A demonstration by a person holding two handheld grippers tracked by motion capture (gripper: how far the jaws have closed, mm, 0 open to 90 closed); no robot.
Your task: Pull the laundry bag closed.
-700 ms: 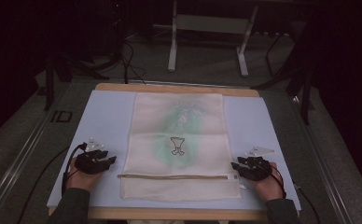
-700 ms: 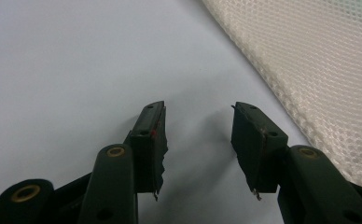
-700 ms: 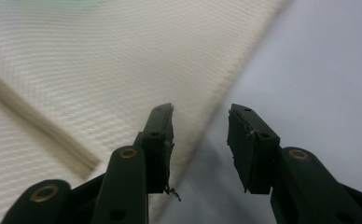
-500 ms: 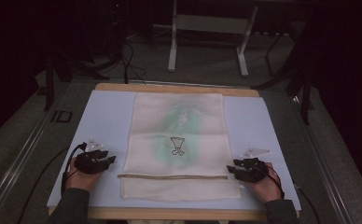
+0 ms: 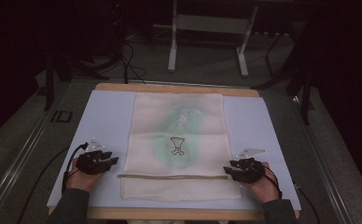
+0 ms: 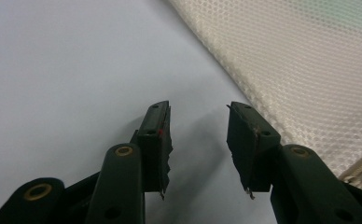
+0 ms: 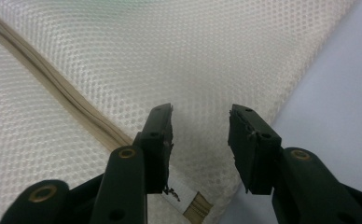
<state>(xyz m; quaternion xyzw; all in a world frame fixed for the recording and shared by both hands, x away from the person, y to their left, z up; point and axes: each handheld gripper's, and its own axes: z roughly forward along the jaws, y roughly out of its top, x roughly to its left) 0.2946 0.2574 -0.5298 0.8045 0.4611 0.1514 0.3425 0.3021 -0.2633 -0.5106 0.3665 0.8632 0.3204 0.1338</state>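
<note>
A cream mesh cloth (image 5: 179,140) lies flat on the pale mat (image 5: 104,116), with a green print and a small dark figure at its middle. A tan band (image 5: 172,176) crosses it near the front edge. My left gripper (image 5: 113,161) rests on the mat just left of the cloth, open; in the left gripper view its jaws (image 6: 198,112) stand apart over bare mat, with the mesh cloth (image 6: 300,60) to their upper right. My right gripper (image 5: 229,171) sits at the cloth's right edge, open; its jaws (image 7: 201,114) hover over the mesh cloth (image 7: 170,51) beside the tan band (image 7: 53,88), and nothing is pinched.
The mat covers a wooden table (image 5: 170,213) whose front edge lies just before the hands. A white frame stand (image 5: 207,28) and cables (image 5: 128,60) are on the dark floor behind the table. Cables trail from both grippers.
My right gripper has slid a little to the left, onto the cloth's right edge. The left gripper has stayed where it was.
</note>
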